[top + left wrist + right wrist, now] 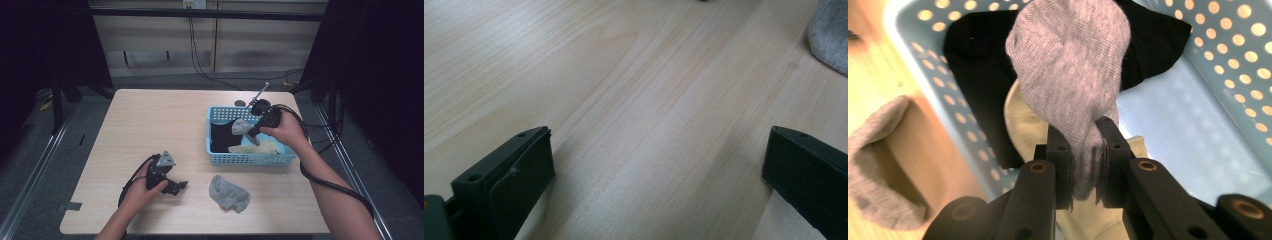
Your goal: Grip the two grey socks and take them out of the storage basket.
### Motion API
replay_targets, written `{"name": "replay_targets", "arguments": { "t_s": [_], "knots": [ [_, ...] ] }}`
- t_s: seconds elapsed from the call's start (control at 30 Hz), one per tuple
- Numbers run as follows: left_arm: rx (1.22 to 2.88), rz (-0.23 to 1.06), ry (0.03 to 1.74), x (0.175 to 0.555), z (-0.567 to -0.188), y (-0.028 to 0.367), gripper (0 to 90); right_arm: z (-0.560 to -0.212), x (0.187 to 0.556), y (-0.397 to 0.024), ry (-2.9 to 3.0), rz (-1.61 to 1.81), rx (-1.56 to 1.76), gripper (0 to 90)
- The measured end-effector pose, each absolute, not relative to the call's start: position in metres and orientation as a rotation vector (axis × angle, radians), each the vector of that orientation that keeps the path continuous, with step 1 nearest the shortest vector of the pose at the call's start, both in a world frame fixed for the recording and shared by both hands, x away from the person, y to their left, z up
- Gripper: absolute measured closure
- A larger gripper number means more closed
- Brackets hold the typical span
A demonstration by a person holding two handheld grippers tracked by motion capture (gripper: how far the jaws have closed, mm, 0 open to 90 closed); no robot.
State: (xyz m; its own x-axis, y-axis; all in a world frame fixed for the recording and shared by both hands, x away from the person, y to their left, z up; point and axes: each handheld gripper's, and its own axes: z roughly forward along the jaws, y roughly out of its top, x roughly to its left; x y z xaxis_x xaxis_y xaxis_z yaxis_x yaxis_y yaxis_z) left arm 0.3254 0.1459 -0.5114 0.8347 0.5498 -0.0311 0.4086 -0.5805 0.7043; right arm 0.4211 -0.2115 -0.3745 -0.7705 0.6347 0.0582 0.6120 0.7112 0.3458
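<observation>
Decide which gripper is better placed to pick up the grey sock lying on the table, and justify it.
Left. The left gripper is open, empty and rests on the table beside the loose grey sock. The right gripper is shut on another grey sock over the blue basket.

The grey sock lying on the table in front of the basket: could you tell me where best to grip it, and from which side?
Grip the grey sock at its raised, crumpled upper edge, coming straight down from above: it lies flat on the table, so only that bunched fold gives something to pinch. The open left gripper is nearest.
</observation>
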Motion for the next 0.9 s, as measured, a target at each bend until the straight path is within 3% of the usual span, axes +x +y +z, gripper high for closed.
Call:
{"name": "replay_targets", "arguments": {
  "t_s": [0.9],
  "knots": [
    [2.278, 0.245, 0.690, 0.326, -0.511, 0.146, 0.0, -0.336, 0.368, -0.178, 2.925, 0.538, 0.747, 79.8]
  ]
}}
